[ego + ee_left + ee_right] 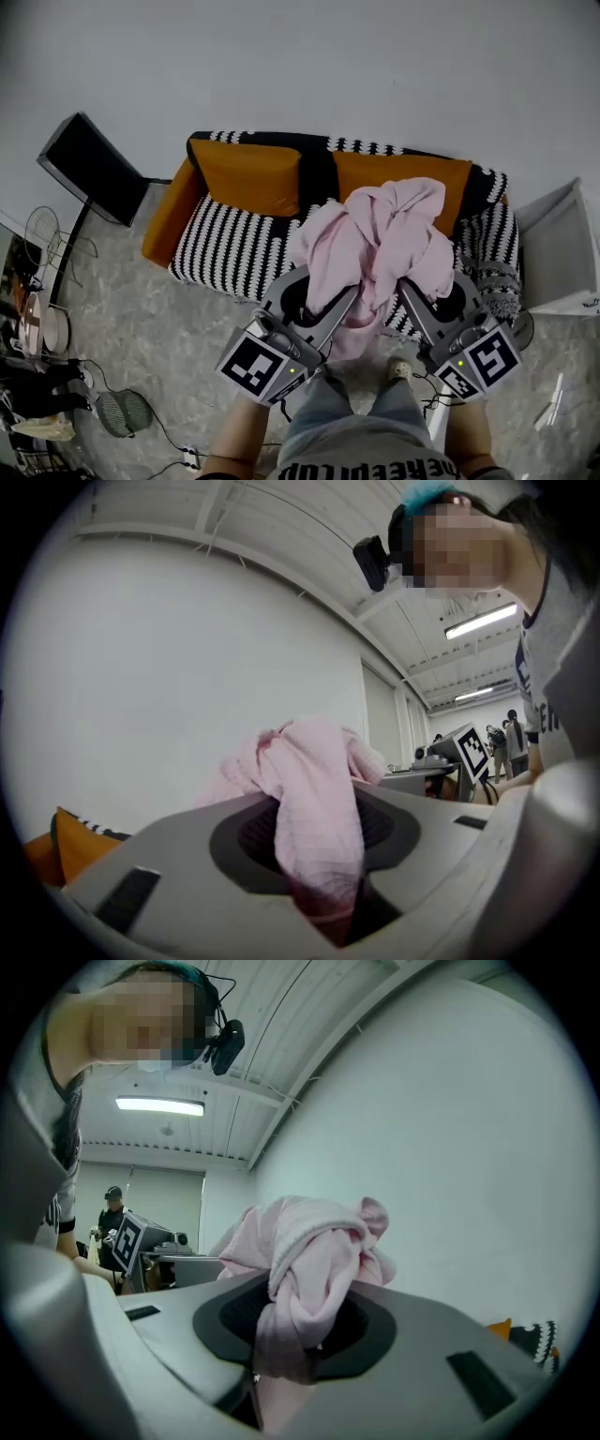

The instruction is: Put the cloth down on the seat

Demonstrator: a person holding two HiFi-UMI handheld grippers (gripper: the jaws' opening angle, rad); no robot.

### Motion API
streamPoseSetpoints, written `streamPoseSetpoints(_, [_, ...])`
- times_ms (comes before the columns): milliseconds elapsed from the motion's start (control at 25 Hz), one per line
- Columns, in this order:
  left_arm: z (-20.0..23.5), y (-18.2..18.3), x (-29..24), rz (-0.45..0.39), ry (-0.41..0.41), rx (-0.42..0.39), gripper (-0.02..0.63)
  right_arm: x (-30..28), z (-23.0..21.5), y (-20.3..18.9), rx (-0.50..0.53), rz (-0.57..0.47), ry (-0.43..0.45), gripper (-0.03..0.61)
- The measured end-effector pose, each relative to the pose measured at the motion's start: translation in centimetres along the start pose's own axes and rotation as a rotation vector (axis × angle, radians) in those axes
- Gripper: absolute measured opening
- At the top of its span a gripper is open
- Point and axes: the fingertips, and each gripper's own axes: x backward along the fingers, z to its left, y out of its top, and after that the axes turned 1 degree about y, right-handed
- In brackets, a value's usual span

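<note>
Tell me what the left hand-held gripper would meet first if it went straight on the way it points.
Past the pink cloth clamped in the left hand-held gripper, probably the white wall; the sofa sits low in its view, though depth is unclear.

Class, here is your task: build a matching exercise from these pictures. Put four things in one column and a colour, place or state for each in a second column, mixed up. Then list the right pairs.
Column 1
1. pink cloth
2. sofa seat
3. back cushion
4. black panel

Column 2
a. orange
b. stands at the head view's far left
c. black-and-white pattern
d. clamped by the left gripper and the right gripper

Pairs: 1-d, 2-c, 3-a, 4-b
</note>
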Motion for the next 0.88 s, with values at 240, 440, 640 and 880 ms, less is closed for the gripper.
streamPoseSetpoints(240, [7.2, -1.4, 5.5, 0.026, -0.036, 0.003, 0.184, -7.1, 5.3, -1.9, -0.02, 0.014, -0.039, 0.14])
streamPoseSetpoints(440, [7.7, -1.6, 5.4, 0.044, -0.059, -0.003, 0.184, -7.4, 5.4, -2.4, -0.03, 0.022, -0.067, 0.14])
streamPoseSetpoints(640, [7.8, -1.7, 5.2, 0.045, -0.087, 0.003, 0.184, -7.4, 5.3, -2.5, -0.029, 0.036, -0.106, 0.14])
streamPoseSetpoints(880, [8.1, -1.7, 4.6, -0.005, -0.131, -0.021, 0.184, -7.0, 5.2, -2.9, -0.026, 0.061, -0.149, 0.14])
